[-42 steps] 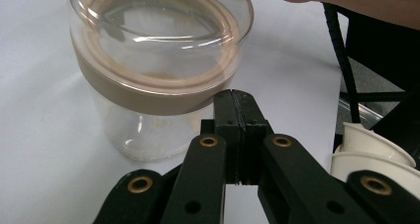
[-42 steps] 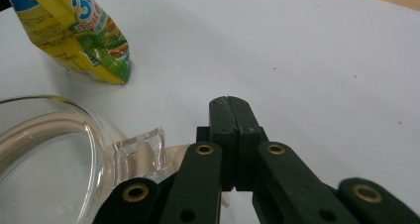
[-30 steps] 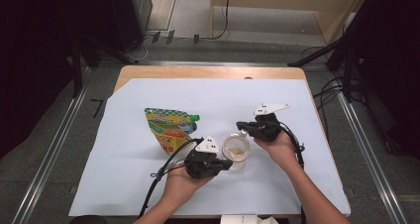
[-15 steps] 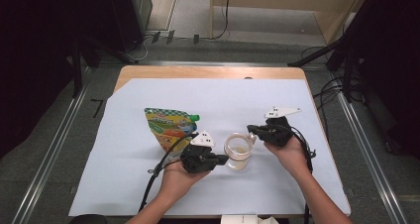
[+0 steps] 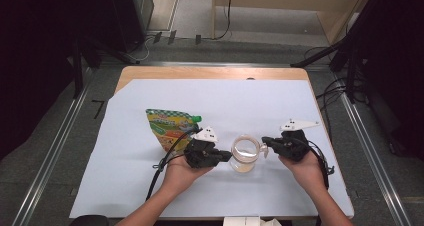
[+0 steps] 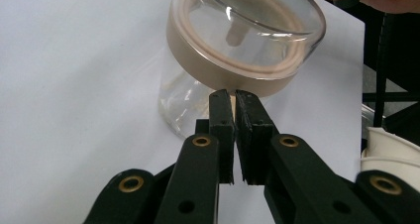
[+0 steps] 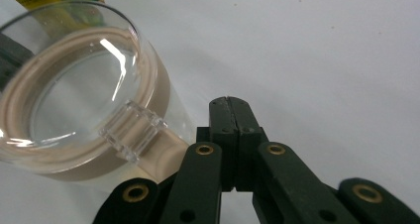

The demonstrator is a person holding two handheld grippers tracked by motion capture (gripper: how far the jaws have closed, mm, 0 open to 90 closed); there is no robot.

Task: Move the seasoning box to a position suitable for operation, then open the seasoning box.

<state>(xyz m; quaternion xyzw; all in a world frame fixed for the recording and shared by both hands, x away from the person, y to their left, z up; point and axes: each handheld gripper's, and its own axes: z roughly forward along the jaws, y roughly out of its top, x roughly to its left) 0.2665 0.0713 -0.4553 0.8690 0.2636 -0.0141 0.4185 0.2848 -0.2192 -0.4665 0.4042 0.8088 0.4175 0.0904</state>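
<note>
A clear glass jar [image 5: 244, 155] with a tan band around its neck and a clear lid is standing on the white paper-covered worktop [image 5: 150, 196], between the two hand-held tools. The left claw [image 5: 226, 156] is lying just beside the jar's left side, its black jaws nearly together with only a thin slit between them and nothing in it; in the left gripper view the tips [image 6: 233, 96] are sitting right at the lower edge of the tan band [image 6: 208, 60]. The left jaws have just been opening a touch. The right claw [image 5: 266, 142] is pointing at the jar from the other side, its jaws pressed fully together and gripping nothing; in the right gripper view its tips [image 7: 229, 104] are sitting just beside the jar's wall, next to the small clear tab [image 7: 132, 131] on the lid. A green and yellow printed pouch with a green cap [image 5: 169, 126] is lying flat behind the left hand [image 5: 181, 173].
</note>
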